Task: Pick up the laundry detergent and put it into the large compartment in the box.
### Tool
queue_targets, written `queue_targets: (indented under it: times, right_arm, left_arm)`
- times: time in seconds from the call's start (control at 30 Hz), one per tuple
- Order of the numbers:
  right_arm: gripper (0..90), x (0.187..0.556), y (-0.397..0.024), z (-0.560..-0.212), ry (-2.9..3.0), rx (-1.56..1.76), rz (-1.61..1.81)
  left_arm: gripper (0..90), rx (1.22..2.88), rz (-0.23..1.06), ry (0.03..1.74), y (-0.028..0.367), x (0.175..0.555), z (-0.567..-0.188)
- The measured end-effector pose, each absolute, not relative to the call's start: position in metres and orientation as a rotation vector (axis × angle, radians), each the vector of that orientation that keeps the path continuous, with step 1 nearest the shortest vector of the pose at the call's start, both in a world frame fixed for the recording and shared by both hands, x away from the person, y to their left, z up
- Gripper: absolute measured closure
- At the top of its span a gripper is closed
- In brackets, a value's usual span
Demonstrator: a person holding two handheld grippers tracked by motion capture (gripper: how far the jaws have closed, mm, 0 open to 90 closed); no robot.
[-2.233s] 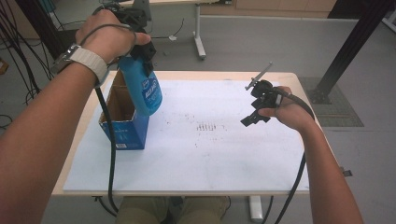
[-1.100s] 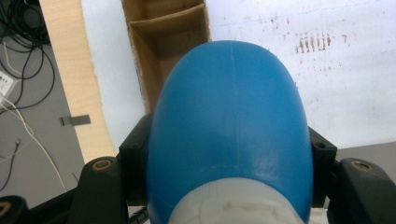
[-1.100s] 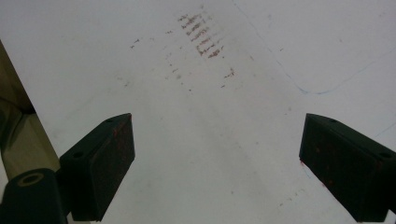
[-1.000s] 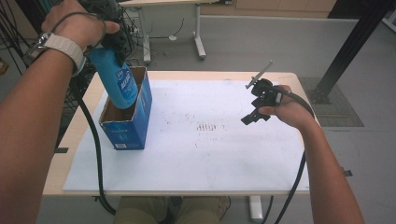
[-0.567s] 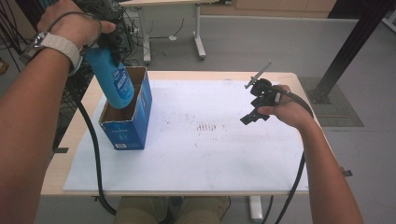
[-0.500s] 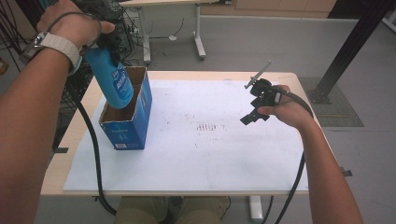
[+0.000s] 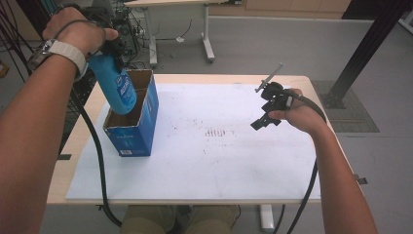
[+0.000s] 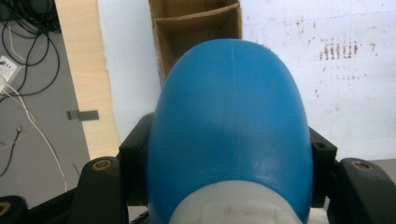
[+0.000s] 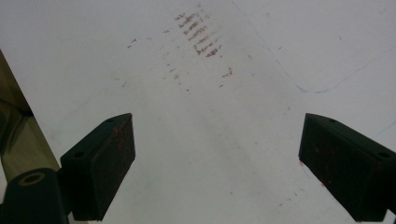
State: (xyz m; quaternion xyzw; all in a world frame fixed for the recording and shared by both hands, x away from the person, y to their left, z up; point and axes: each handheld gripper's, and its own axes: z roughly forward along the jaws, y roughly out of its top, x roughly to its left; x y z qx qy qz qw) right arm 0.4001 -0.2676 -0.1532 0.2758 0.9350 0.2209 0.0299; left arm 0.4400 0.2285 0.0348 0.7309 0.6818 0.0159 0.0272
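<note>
Bottle (image 7: 116,85) has dropped lower into the open box (image 7: 141,126), upper left of the high view, left gripper (image 7: 109,46) pinching its neck. White writing on bottle and box unreadable. Right gripper (image 7: 263,119), jaws spread, hovers over bare white sheet (image 7: 219,161) at right.

Right gripper (image 9: 215,163) hanging over a stained white sheet (image 9: 224,60)

Its two black rubber-faced jaws stand wide apart with nothing between them; a patch of short reddish-brown smear marks (image 9: 201,35) lies ahead, and a thin blue pen line (image 9: 322,88) curves at right
</note>
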Motion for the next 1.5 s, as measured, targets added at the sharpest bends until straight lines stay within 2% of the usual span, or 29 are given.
queue_targets:
  times: [1.03, 1.5]
  right_arm:
    - [10.7, 0.401, -0.267, -0.157, 2.881, 0.87, 0.675]
    - [10.7, 0.401, -0.267, -0.16, 2.883, 0.883, 0.665]
  left_arm:
    - [37.9, 2.278, 0.032, 2.12, 0.232, 0.457, -0.016]
    - [37.9, 2.273, 0.065, 2.104, 0.231, 0.457, -0.042]
